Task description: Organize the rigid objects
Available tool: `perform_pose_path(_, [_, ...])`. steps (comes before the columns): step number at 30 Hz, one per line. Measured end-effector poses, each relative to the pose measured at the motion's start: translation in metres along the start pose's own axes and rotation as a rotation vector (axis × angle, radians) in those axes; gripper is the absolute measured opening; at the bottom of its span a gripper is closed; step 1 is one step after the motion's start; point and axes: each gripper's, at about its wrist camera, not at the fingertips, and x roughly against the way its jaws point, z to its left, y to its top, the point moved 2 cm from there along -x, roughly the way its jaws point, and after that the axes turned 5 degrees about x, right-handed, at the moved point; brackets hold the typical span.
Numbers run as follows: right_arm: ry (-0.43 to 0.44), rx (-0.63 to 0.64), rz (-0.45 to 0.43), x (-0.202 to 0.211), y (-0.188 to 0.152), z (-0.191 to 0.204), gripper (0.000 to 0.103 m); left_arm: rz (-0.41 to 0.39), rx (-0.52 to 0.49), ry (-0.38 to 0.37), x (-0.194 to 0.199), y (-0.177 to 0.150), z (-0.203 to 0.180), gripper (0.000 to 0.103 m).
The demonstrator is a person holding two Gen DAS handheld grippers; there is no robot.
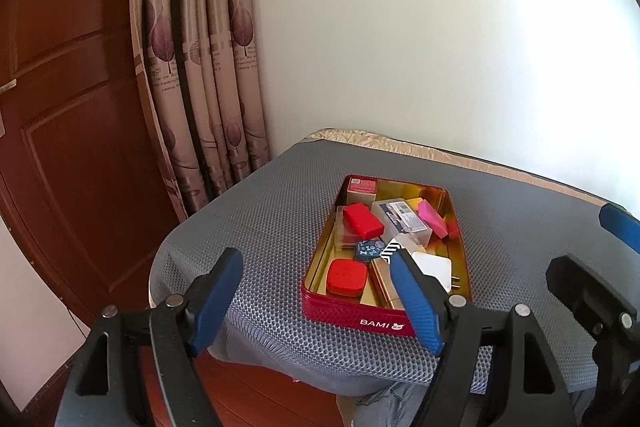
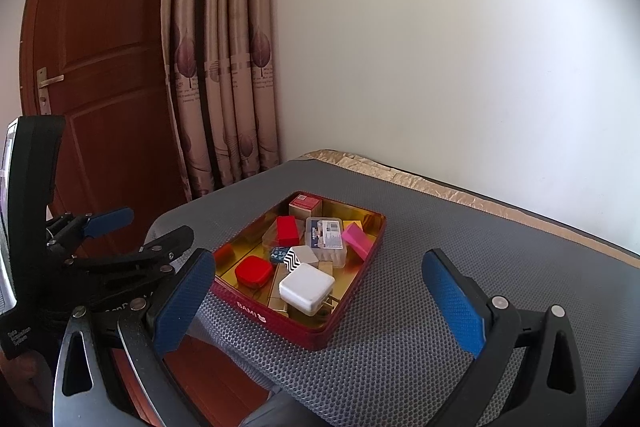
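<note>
Ahead of both hand-held grippers, on a grey honeycomb-textured mat [image 2: 420, 267] spread over the bench, sits a red tin [image 1: 352, 317] with a gold inside; white lettering on its near wall reads "BAMI" beside a small rabbit mark. The left hand-held gripper [image 1: 316, 301] hangs open and empty, its blue-padded fingers spread wide; the tin's near wall lies just beyond its right finger. The right hand-held gripper [image 2: 320, 301] is also open and holds nothing, and the tin lies between and beyond its two blue pads.

Inside the tin, nearest the grippers, lie a white plug adapter [image 2: 306, 287] with metal prongs and a rounded red case [image 1: 346, 277]. Further in are a black-and-white zigzag box [image 2: 293, 258], a small dark blue patterned piece [image 1: 368, 250], a red block [image 1: 363, 221], a clear plastic case [image 2: 325, 235] with a printed label too small to read, and a pink block [image 1: 433, 219]. At the far end stands a red-and-tan carton [image 2: 305, 207]; its print is unreadable.

Beyond the bench, left of the grippers, hangs a beige curtain [image 2: 224, 67] printed with purple leaves and lines of writing too blurred to read, next to a brown wooden door [image 2: 100, 47] with a brass handle.
</note>
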Motion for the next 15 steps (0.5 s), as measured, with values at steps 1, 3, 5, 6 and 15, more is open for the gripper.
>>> perform_pose_path(1, [0.0, 0.001, 0.0, 0.0005, -0.0002, 0.0002, 0.103, -0.001, 0.001, -0.002, 0.0004, 0.0003, 0.0003, 0.078])
perform_pose_path(3, [0.003, 0.002, 0.002, 0.0007, -0.0006, 0.0, 0.103, -0.001, 0.005, 0.001, 0.0007, 0.0003, 0.001, 0.078])
perform_pose_path(5, [0.003, 0.004, 0.004, 0.001, -0.0007, 0.0006, 0.103, 0.003, 0.007, 0.006, -0.0007, 0.0004, 0.0012, 0.078])
perform_pose_path(6, [0.004, 0.004, 0.004, 0.0014, -0.0009, 0.0007, 0.103, 0.003, 0.008, 0.005, -0.0006, 0.0005, 0.0013, 0.078])
perform_pose_path(15, [0.01, 0.009, 0.008, 0.0009, -0.002, 0.0016, 0.103, -0.004, 0.013, 0.013, -0.0012, -0.0008, 0.0015, 0.078])
